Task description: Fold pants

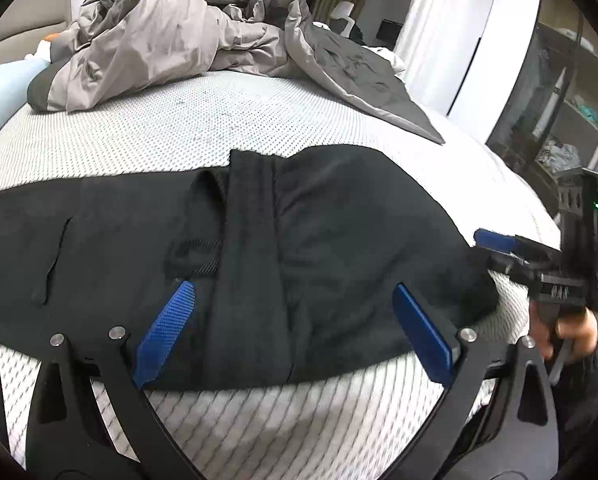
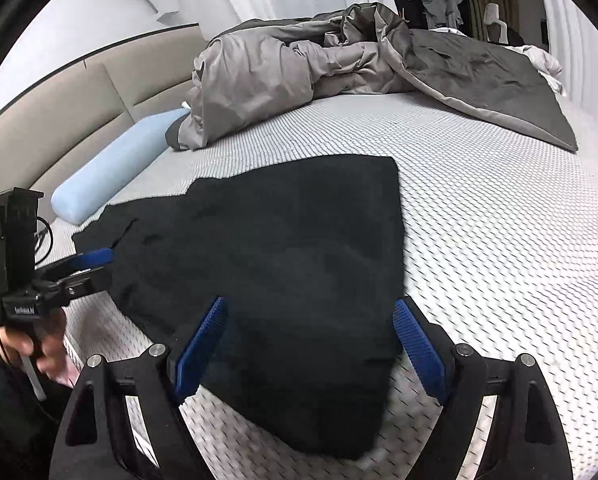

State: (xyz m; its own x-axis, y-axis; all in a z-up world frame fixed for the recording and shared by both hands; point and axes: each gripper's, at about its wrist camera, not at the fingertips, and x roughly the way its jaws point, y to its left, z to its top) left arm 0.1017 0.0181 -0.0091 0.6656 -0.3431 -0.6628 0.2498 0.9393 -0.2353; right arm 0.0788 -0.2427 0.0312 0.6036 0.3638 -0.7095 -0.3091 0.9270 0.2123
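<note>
Left wrist view: the black pants (image 1: 259,248) lie folded on the white dotted mattress (image 1: 179,128), near its front edge. The left gripper (image 1: 295,328) hangs over them with its blue pads spread wide and nothing between them. Off to the right, the right gripper (image 1: 495,240) sits at the pants' edge, a hand (image 1: 571,332) on its handle. From the right wrist view, the right gripper (image 2: 311,344) is also gaping wide above the dark fabric, not pinching it. Behind the pants, well apart, a crumpled grey duvet (image 2: 339,68) sprawls across the far side of the bed. A pale blue pillow (image 2: 115,160) rests against the beige headboard (image 2: 79,112). Shelves (image 1: 571,92) stand beyond the bed's right side.
</note>
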